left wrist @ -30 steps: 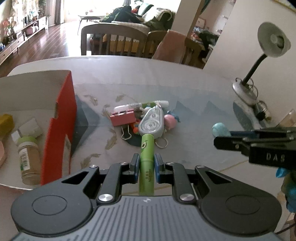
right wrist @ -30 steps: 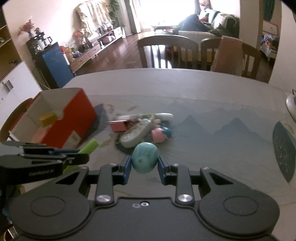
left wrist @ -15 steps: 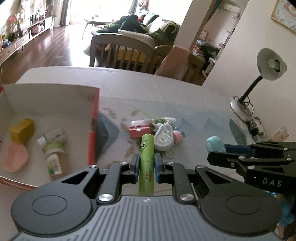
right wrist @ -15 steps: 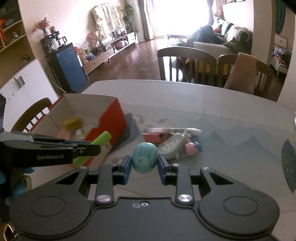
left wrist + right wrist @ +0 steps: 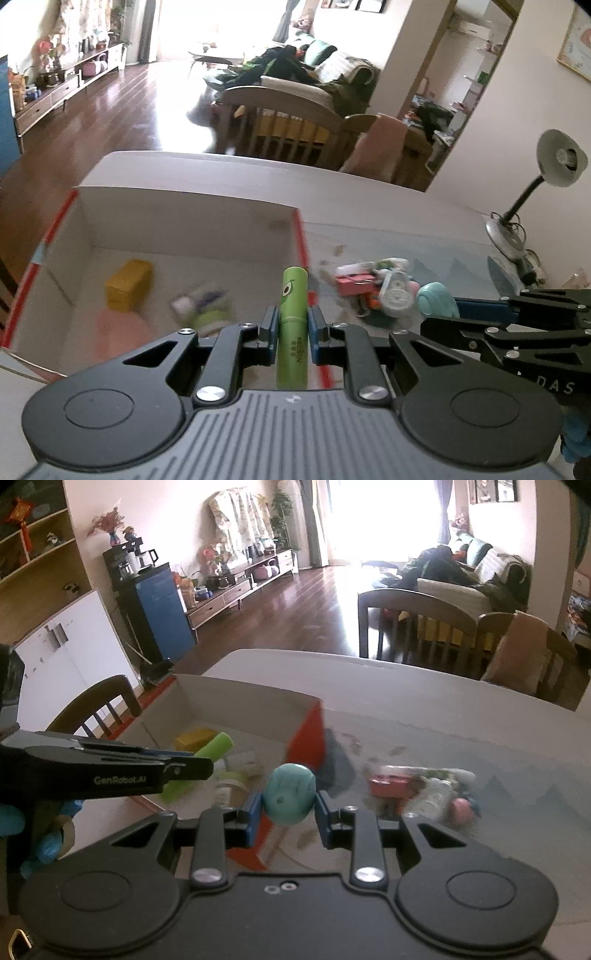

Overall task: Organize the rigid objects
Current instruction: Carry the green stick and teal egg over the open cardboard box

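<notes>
Green tube in left claw, above box.

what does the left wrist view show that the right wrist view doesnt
Only the left wrist view shows the desk lamp by the wall, and the printed face and lettering on the green tube.

Only the right wrist view shows the blue cabinet and the white cupboard.

Both show the red box holding a yellow block, the teal egg in the right tool, and the left tool shut on the tube.
</notes>
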Motion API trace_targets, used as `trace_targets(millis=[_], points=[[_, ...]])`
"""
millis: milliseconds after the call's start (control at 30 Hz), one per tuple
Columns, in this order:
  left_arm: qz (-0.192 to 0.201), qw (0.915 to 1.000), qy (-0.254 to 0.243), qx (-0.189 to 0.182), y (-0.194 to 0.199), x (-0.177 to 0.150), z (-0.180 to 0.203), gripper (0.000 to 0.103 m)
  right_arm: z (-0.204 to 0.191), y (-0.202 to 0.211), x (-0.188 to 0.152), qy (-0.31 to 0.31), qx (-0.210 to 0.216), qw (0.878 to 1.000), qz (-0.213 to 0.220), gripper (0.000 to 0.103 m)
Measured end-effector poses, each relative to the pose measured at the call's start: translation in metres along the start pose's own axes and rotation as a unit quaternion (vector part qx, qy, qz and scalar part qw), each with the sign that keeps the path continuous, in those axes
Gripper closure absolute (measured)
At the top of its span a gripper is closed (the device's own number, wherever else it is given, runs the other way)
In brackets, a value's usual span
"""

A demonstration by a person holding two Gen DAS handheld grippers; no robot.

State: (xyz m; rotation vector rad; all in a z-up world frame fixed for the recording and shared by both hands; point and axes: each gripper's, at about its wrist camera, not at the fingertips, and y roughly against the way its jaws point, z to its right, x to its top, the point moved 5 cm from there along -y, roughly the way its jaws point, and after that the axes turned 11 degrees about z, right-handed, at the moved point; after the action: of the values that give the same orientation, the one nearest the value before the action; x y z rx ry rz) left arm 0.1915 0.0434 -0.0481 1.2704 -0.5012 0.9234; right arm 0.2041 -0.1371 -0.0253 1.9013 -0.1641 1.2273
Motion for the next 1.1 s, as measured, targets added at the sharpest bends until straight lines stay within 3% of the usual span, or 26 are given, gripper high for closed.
trace_targets(millis=[267,600,1100], points=[[-0.001,0.9997,-0.007,0.023,0.003,0.010,-0.060,0.087,-0.045,-0.039,0.005,0.012,0.000,1.000,-0.010,0.073],[-0.019,0.9987,-0.010,0.046,-0.023,0.019,-0.126,0.087,-0.087,-0.094,-0.001,0.022,0.008,0.999,-0.045,0.073],[-0.067,0.9935,-0.058,0.071,-0.072,0.005,-0.159,0.087,-0.121,-0.158,-0.033,0.061,-0.005,0.992,-0.110,0.073]])
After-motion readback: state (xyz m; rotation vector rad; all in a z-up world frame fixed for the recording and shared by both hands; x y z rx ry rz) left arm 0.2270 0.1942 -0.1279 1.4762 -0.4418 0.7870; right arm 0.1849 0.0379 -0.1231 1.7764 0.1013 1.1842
